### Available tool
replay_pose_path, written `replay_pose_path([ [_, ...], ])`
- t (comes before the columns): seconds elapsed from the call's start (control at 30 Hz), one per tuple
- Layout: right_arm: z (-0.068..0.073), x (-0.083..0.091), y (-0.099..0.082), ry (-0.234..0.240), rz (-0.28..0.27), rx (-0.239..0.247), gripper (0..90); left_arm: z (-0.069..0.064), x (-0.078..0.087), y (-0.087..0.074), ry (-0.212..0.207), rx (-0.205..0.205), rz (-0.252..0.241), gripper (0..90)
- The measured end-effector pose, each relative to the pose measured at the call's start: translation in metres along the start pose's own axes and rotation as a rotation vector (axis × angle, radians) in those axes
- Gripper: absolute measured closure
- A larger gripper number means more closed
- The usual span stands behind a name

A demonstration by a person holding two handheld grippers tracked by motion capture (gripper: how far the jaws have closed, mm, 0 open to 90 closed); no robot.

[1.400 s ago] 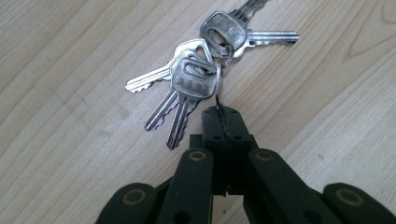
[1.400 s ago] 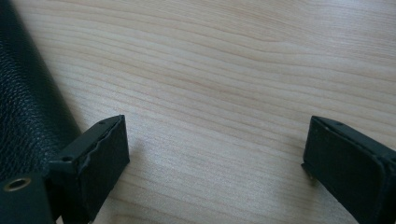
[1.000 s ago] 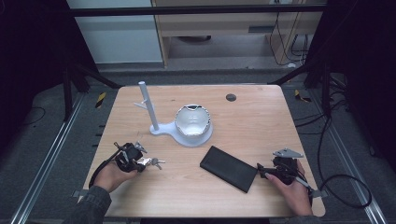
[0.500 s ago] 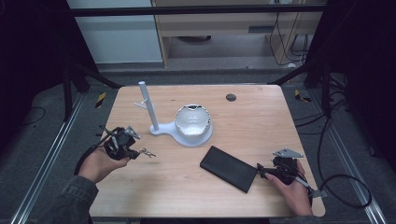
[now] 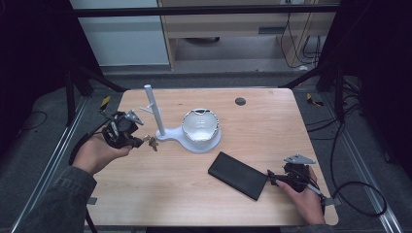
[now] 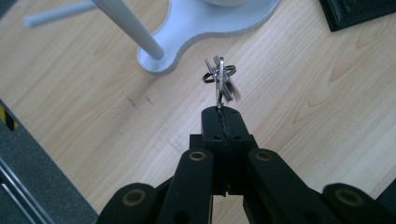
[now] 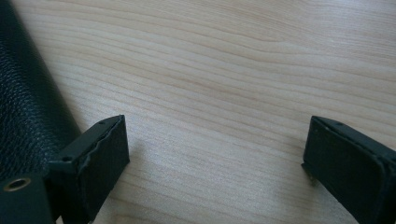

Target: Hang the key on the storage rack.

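A white plastic stand [image 5: 160,121] with an upright post and a bowl-shaped dish rises just beside the small bunch of metal keys [image 6: 219,79]. A black leather wallet [image 5: 238,174] lies on the pale wooden bench [image 5: 272,121]. The left gripper [image 6: 219,114] has its jaws clenched on the keys, lifted off the bench. The right gripper [image 7: 215,154] rests released beside the wallet.

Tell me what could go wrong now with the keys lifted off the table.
The left gripper pinches the keys only by a thin edge at its jaw tips, so they could slip and drop. They dangle loose close to the white stand, so they might swing and knock its post or miss its peg. The right gripper rests open beside the black case and could nudge it.
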State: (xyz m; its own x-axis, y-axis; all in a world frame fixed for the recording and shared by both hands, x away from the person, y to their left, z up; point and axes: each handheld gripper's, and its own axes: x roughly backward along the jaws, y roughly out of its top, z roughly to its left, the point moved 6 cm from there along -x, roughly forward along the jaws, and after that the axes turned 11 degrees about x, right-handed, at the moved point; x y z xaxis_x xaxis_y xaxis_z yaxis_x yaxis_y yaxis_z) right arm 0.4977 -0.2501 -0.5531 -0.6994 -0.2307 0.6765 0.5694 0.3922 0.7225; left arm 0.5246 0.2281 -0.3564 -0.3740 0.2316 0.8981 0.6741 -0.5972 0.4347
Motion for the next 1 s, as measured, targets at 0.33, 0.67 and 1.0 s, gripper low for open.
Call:
replay_pose_path([
  [0.33,0.000,0.000,0.000,-0.001,0.000,-0.002,7.0,0.015,0.021,0.022,0.039,0.013,-0.005,90.0],
  [0.67,0.000,0.000,0.000,0.000,0.000,-0.001,7.0,0.023,0.027,0.037,0.072,0.018,0.014,90.0],
  [1.0,0.000,0.000,0.000,-0.001,-0.001,-0.003,7.0,0.028,0.030,0.047,0.099,0.026,0.019,90.0],
])
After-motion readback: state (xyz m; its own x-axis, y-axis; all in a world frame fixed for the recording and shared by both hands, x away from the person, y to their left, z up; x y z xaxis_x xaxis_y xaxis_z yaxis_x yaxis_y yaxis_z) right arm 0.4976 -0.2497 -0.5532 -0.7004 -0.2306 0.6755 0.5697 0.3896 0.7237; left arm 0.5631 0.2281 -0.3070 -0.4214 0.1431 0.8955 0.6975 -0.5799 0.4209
